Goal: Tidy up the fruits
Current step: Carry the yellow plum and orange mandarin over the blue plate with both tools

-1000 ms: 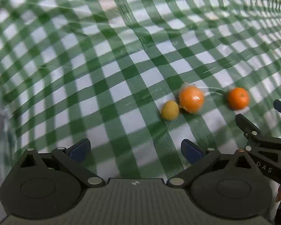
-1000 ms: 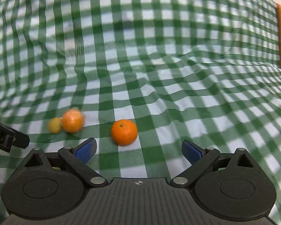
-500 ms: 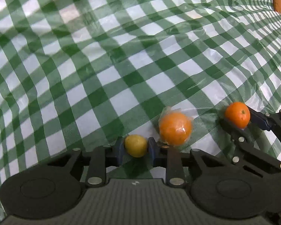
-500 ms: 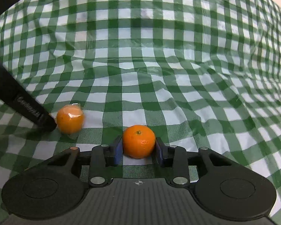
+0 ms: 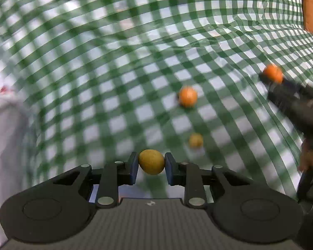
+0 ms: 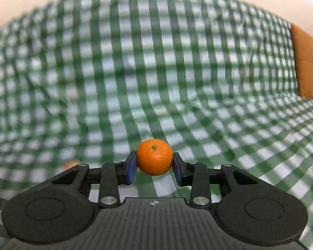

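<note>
1. Covering the whole table, the green-and-white checked cloth [image 5: 119, 66] lies wrinkled under everything; it is the landmark for all that follows. It is blurred in both views.
2. A brown-orange flat thing [image 6: 306, 66] sits at the far right edge of the cloth; what it is cannot be told.
3. A white fabric [image 5: 4, 137] shows at the left edge of the cloth in the left wrist view.
4. The right tongs [image 6: 154, 162] are closed on an orange [image 6: 154, 157], blue pads pressed to both its sides, held clear above the cloth. In the left wrist view the same tongs [image 5: 269, 79] show at the right, blurred, with the orange [image 5: 273, 74] at their tip.
5. The left tongs [image 5: 151, 164] are closed tight on a small yellow fruit [image 5: 151, 161], pads touching both its sides, above the near part of the cloth.
6. A second orange [image 5: 187, 96] rests on the cloth near its middle, wrapped or bare I cannot tell.
7. Another small yellow fruit [image 5: 195, 140] lies on the cloth nearer than that orange, apart from it.
</note>
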Motion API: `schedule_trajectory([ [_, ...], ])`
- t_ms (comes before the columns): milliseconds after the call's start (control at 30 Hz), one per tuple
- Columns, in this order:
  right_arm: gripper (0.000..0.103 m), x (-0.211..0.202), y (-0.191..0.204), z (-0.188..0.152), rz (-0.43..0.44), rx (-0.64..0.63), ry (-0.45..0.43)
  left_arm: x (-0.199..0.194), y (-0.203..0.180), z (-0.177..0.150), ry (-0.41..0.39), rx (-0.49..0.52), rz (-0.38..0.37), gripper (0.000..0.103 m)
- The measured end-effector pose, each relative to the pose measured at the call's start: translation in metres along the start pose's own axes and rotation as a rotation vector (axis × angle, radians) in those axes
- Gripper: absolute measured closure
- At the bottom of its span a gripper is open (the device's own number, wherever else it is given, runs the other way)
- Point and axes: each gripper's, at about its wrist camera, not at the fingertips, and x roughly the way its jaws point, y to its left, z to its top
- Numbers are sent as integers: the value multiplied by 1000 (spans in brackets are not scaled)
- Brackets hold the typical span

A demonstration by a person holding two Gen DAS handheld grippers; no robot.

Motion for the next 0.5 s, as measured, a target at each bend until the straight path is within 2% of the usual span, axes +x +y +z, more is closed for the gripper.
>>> schedule_trajectory([
  [133, 66, -79, 2, 12, 68, -25, -55, -55, 3, -45, -11, -20, 52, 73],
  [300, 66, -178, 15, -6, 172, -99, 24, -108, 7, -93, -12, -78, 37, 73],
  [500, 66, -268, 42, -17, 307, -227, 68, -160, 15, -152, -15, -127, 41, 73],
])
